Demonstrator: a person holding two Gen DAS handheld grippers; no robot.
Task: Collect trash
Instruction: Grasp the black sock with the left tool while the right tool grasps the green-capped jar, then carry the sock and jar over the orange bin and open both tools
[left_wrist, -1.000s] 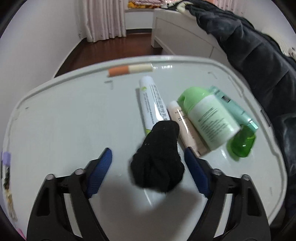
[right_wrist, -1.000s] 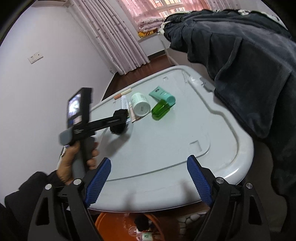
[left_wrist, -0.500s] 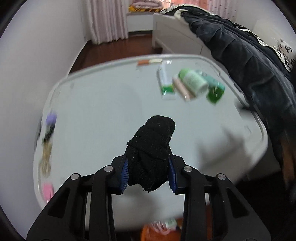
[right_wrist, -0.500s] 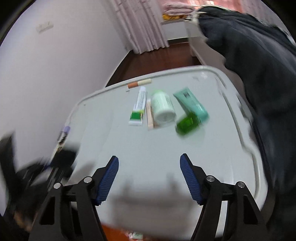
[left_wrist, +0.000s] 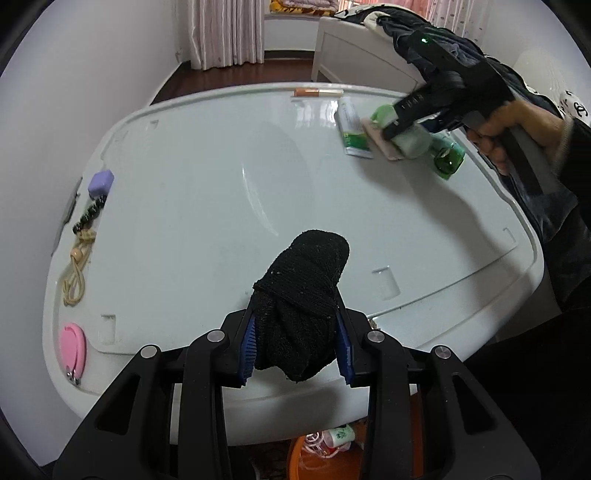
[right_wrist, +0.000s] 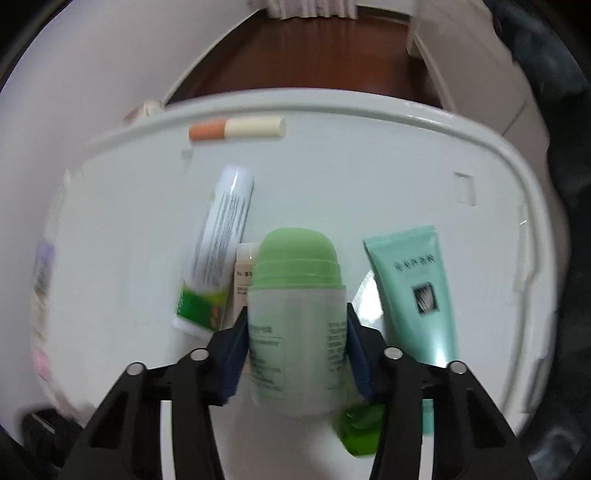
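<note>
Trash here means two things at this moment: a black sock and a roll-on bottle with a green cap. The left gripper holds the balled sock firmly between its blue pads, above the near edge of the white lid. Just under this edge an orange bin shows with some trash inside. I judge that the sock is in the carrying step, and the next move asks only to bring it over the bin and open the jaws.

The right gripper is at the grasping step. Its jaws have just been closing and now they stand narrow on both sides of the bottle body. The pads seem to press on it, though the picture is blurred, so I cannot be fully sure that the grip is complete. The bottle lies on its side on the lid, touching a beige tube on its left; a white and green tube lies further left and a teal tube near on the right. A green cap or jar lies by its base.

The bottle's long axis runs along the gripper's fingers, cap pointing away from the hand toward the far rim. The next move calls for a straight lift, so that the neighbour tubes are not dragged.
</note>
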